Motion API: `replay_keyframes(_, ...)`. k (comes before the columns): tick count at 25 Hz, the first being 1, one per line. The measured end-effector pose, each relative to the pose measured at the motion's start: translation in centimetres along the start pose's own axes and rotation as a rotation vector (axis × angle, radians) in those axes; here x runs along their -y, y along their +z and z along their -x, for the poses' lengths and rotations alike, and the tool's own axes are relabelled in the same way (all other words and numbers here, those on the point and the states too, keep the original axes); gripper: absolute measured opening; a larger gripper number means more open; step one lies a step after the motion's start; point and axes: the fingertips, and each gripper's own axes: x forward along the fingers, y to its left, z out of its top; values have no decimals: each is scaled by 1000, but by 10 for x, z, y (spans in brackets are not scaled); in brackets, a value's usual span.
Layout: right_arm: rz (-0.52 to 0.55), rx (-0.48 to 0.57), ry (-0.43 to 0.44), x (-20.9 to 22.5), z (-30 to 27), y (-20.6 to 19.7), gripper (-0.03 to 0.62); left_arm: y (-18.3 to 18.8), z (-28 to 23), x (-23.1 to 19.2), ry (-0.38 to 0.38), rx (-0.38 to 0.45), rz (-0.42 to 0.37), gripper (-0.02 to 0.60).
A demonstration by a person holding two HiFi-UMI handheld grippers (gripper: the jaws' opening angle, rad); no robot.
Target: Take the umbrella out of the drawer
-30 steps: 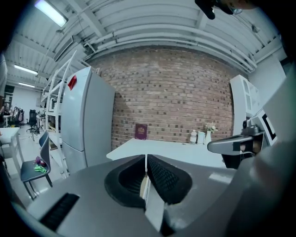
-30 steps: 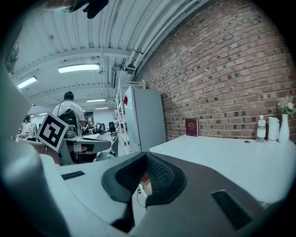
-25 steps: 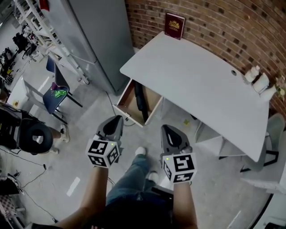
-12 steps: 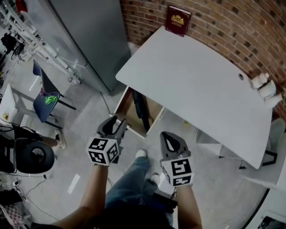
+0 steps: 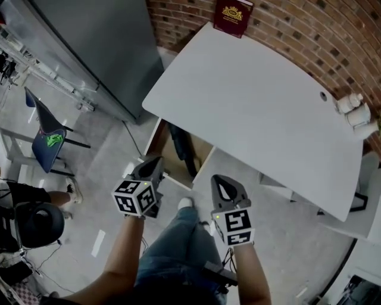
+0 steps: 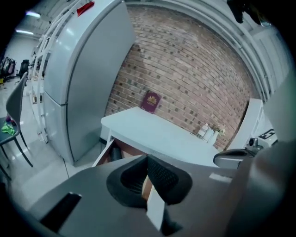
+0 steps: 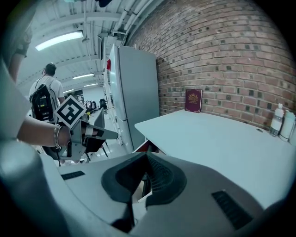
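A black folded umbrella [image 5: 180, 146] lies lengthwise in the open wooden drawer [image 5: 156, 134] under the left end of the white desk [image 5: 256, 101]. In the left gripper view the umbrella [image 6: 115, 152] shows as a dark shape inside the drawer. My left gripper [image 5: 153, 162] hangs just in front of the drawer's front edge. Its jaws have just been closing and are shut with nothing between them, as the left gripper view [image 6: 147, 158] also shows. My right gripper [image 5: 223, 183] is to the right of the drawer, above the floor, shut and empty. It points over the desk's corner [image 7: 147, 155].
A dark red book [image 5: 233, 16] leans on the brick wall at the desk's back. White bottles [image 5: 354, 116] stand at its far right end. A tall grey cabinet [image 5: 89, 41] is left of the desk and a chair [image 5: 47, 134] further left. My shoe [image 5: 186, 204] is below the drawer.
Both grippers have come down and forward toward the drawer. The left jaws stood apart half a second ago and are together now.
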Motion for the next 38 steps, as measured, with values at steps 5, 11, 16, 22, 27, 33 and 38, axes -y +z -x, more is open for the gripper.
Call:
replay_keyframes(5,-16,-21,9,2,-11,-20,-8,-16,-25,-7,-19,-26,19,-3)
replay_keyframes(11,-31,-38,23,9,-30,-50,-8,-42,-62,-14,-19,-61,19,-3)
replay_keyframes(16,-81,-22,9,26,-39,-74,-8,-63,-89,-13,-53,-64,38,-3)
replay_keyframes(22,-82,-41,2,39,-48,-112,-8,-82,-114,-15,-93,-60,44,35)
replay_keyframes(27,-108,-20,-49,66,-58,-126,-8,-97,-140,-27,-107,-69,57,217)
replay_keyframes(33,-149,-33,-60,73,-71,-149,-8,-134,-171,-61,23,-158,52,236)
replay_keyframes(38,-179,-27,-43,71,-88,-154,-8,-151,-199,-77,51,-218,69,242)
